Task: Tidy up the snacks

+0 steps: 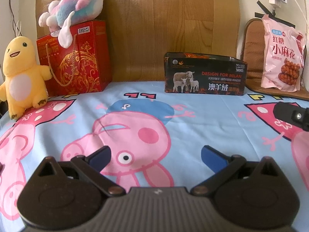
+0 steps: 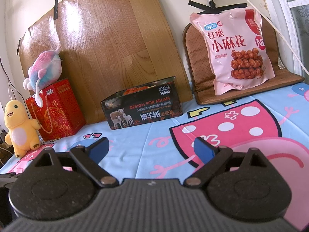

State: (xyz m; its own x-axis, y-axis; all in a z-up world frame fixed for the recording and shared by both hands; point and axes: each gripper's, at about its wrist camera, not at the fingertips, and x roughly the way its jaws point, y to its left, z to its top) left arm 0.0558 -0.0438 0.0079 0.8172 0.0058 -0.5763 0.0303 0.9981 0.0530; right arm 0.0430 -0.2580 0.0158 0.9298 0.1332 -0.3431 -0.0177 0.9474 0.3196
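A pink snack bag (image 1: 282, 56) (image 2: 239, 52) printed with fried dough twists leans upright on a brown cushion at the back right. A black tin box (image 1: 204, 73) (image 2: 143, 105) with sheep pictures stands open-topped against the wooden board, with orange-red packets showing inside it in the right wrist view. My left gripper (image 1: 155, 155) hovers open over the cartoon sheet, nothing between its blue pads. My right gripper (image 2: 151, 147) is open too, low over the sheet and well short of the tin and the bag. Part of the right gripper (image 1: 293, 116) shows at the left view's right edge.
A red gift box (image 1: 75, 61) (image 2: 56, 110) stands at the back left with a pink-blue plush (image 1: 77, 5) (image 2: 44, 67) on top. A yellow plush (image 1: 21, 77) (image 2: 19, 129) stands beside it. A wooden board (image 1: 170, 29) leans on the wall. A cable (image 2: 270, 23) hangs at the right.
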